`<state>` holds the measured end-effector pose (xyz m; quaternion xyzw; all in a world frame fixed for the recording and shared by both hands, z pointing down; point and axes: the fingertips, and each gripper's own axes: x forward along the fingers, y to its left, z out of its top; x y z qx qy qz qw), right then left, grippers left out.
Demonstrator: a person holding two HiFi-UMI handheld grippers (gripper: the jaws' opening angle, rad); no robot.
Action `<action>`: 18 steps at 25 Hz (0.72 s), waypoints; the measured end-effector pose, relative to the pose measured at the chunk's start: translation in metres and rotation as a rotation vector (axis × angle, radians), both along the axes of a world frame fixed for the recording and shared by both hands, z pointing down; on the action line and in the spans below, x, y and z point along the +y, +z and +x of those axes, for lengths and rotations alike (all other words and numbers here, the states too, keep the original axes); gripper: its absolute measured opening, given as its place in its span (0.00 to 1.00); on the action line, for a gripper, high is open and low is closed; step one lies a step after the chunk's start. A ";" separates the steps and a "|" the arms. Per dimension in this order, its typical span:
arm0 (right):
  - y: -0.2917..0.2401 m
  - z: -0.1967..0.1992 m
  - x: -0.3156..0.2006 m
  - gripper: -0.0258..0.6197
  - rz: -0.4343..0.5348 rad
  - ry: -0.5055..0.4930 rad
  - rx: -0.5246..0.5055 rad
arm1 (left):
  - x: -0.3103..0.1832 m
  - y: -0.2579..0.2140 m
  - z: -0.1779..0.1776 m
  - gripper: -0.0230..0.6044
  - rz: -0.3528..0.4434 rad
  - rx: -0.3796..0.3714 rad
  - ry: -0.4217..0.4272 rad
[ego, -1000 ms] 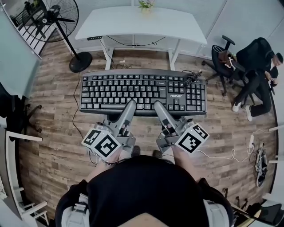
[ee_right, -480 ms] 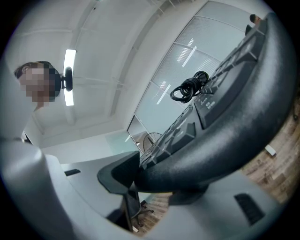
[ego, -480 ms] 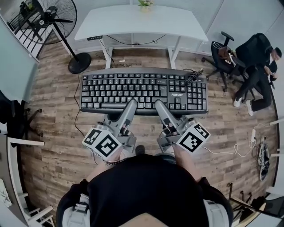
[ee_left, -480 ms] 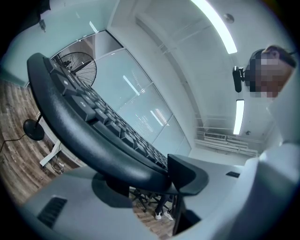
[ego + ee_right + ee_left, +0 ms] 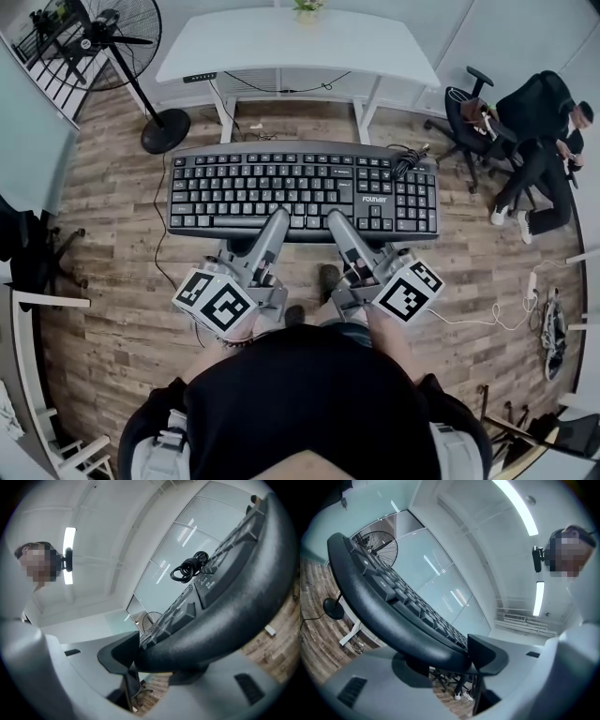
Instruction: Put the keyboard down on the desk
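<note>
From above, the keyboard (image 5: 302,192) hides the lower jaw of the left gripper (image 5: 276,223) and right gripper (image 5: 337,225), and its key legends are unreadably small.

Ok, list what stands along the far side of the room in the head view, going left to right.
Pedestal fan → white desk → black office chair → seated person.

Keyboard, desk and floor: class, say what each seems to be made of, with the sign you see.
The keyboard looks like matte black plastic: moulded rounded edge, dull sheen. The desk has a smooth white top, perhaps laminate or painted board; I cannot tell which. The floor is wood or wood-look laminate: grained planks with seams.
</note>
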<state>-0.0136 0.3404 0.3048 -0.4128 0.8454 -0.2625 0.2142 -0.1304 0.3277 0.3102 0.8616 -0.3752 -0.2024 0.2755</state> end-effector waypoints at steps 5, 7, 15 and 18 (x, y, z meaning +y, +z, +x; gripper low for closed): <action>0.003 0.001 -0.001 0.31 -0.001 -0.002 0.003 | -0.001 0.003 0.001 0.40 -0.002 -0.001 -0.001; 0.004 0.002 -0.003 0.31 0.003 -0.007 0.000 | -0.002 0.004 0.002 0.40 0.002 -0.002 -0.005; -0.001 0.004 -0.026 0.31 0.012 -0.016 -0.005 | -0.024 -0.001 0.004 0.40 0.014 -0.012 -0.012; -0.002 0.008 -0.047 0.31 0.013 -0.022 -0.008 | -0.044 -0.003 0.008 0.40 0.015 -0.015 -0.017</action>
